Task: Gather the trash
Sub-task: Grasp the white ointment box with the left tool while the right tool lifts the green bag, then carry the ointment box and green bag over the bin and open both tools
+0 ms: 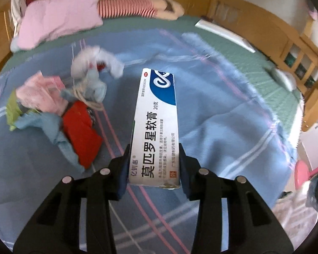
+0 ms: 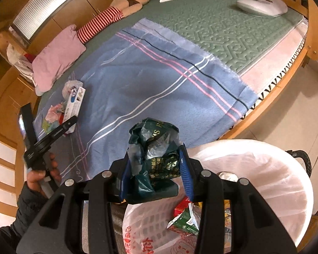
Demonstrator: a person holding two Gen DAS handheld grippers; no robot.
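In the left wrist view, our left gripper [image 1: 153,167] pinches the near end of a white-and-blue ointment box [image 1: 154,124], lifted clear of the trash pile [image 1: 59,105] on the blue blanket [image 1: 222,127] so it can be carried off. In the right wrist view, our right gripper [image 2: 154,169] clamps a crumpled green wrapper [image 2: 154,148], held at the edge of the lined bin [image 2: 275,180], ready to drop in.

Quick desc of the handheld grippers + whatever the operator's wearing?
Both grippers, left gripper and right gripper, share one build: matte black angular bodies with cut-out slots, round silver fasteners on top, and two fingers faced with blue pads. No cables show. From the right wrist view, the left one has a black pistol-style handle, and the person's sleeve is dark and quilted.
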